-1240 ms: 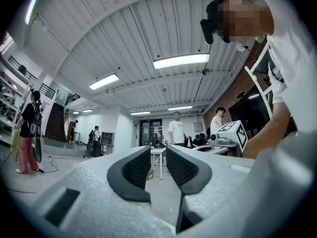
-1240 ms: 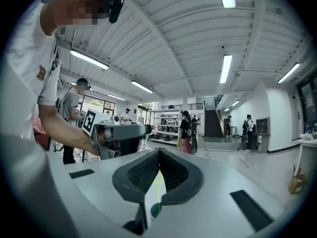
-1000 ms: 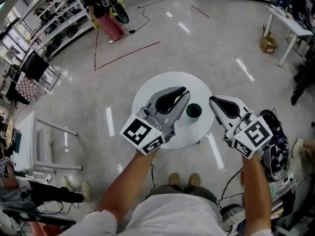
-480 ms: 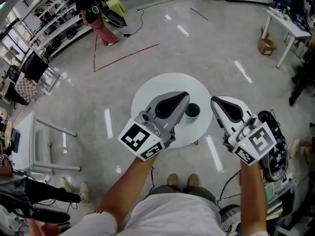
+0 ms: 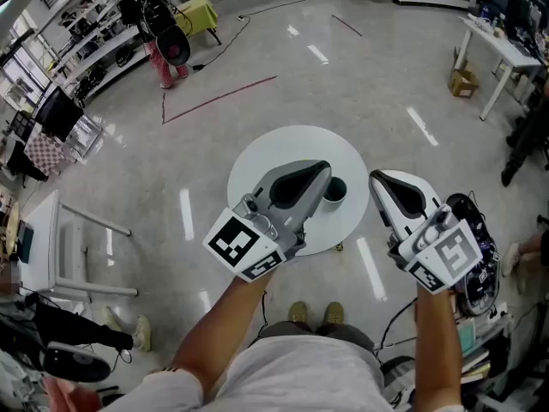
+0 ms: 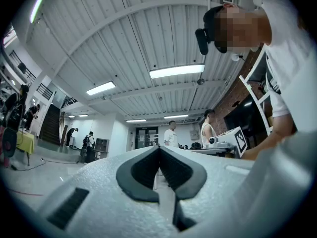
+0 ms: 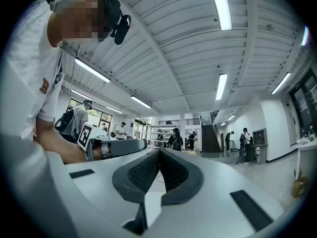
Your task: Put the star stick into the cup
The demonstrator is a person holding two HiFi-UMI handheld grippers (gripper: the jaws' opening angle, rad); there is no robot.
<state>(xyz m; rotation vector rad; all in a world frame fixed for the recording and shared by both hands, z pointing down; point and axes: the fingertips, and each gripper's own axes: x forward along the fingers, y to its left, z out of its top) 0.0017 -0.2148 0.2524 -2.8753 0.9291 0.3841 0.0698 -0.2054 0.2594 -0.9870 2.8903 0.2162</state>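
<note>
The cup [image 5: 335, 191] stands on the round white table [image 5: 257, 157], towards its near right side. It is just beside the tip of the left gripper [image 5: 321, 172] and partly hidden under it. The right gripper [image 5: 377, 179] is held a little further off, out past the table's right edge, so the cup lies between the two tips and nearer the left one.

Both grippers have their jaws pressed together with nothing between them. Each gripper view shows the dark pads meeting at the tip and only the room beyond. Both views take in the ceiling and the far hall and not the tabletop, so the jaws point forward and somewhat upward, not down at the cup.

The star stick shows in no view — not in either gripper, not on the bare part of the table, not on the floor around it. The cup's inside reads as dark from above, and whether the stick is in it cannot be told, nor which way its long axis runs.

My judgement is that the coming move depends on finding the stick first. If it turns out to be near the cup, the left gripper has the shorter reach.
</note>
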